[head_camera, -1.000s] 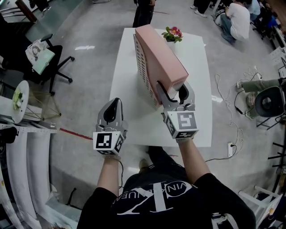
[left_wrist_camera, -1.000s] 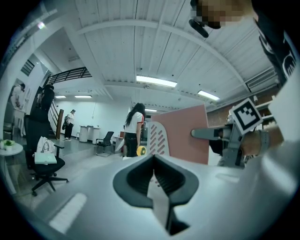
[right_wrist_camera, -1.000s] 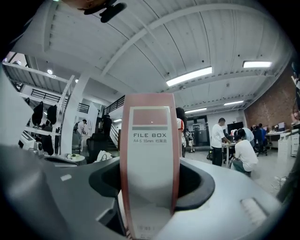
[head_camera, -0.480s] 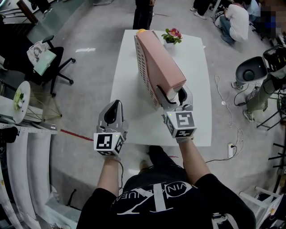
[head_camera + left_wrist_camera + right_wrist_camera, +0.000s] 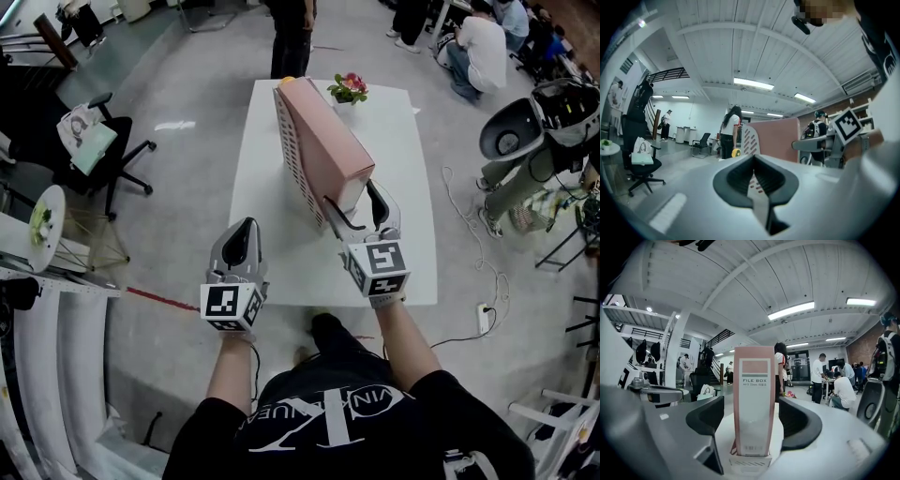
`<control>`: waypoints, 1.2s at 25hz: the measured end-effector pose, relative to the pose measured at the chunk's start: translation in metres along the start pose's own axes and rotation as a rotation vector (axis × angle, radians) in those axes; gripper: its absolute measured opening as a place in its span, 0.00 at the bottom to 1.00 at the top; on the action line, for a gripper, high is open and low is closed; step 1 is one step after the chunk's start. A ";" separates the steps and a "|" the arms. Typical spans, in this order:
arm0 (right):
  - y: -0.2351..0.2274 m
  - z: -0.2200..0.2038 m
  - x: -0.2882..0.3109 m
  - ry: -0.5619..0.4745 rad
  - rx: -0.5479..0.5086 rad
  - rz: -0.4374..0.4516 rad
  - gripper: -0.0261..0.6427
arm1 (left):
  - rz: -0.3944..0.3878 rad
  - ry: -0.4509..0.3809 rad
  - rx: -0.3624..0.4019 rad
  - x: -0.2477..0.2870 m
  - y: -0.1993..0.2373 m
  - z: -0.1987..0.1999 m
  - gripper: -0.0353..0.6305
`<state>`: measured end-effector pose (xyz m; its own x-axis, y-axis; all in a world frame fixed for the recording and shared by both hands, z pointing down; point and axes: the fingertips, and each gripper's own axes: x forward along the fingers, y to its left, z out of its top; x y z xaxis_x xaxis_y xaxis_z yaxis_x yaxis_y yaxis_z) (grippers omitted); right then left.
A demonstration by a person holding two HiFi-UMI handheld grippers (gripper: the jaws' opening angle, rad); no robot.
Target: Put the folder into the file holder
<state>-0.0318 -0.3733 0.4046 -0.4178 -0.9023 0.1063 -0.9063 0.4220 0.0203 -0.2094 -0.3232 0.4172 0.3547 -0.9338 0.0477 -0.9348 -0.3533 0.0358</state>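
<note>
Down the middle of the white table [image 5: 403, 187], from its far edge toward the near one, the pink file box [image 5: 323, 141] stands upright in the white slotted file holder [image 5: 295, 159], spine toward the person. The right gripper [image 5: 352, 197] straddles that spine, its jaws opening and its pads clear of the box on both sides. The left gripper [image 5: 240, 234] hovers by the near left corner, jaws pressed together on nothing. A small flower pot [image 5: 349, 89] sits at the far edge.

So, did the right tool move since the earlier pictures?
Yes, slightly. The right tool has backed toward the near edge of the table, off the end of the pink folder; its jaws are opening, with the folder between them untouched.
</note>
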 end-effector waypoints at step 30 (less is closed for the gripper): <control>0.004 0.001 -0.158 -0.025 0.032 -0.094 0.14 | -0.050 -0.040 -0.002 -0.081 -0.057 0.017 0.05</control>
<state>0.0299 -0.2294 0.3865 -0.3320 -0.9398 0.0803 -0.9430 0.3329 -0.0027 -0.1855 -0.2283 0.3941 0.3997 -0.9166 0.0058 -0.9160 -0.3992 0.0394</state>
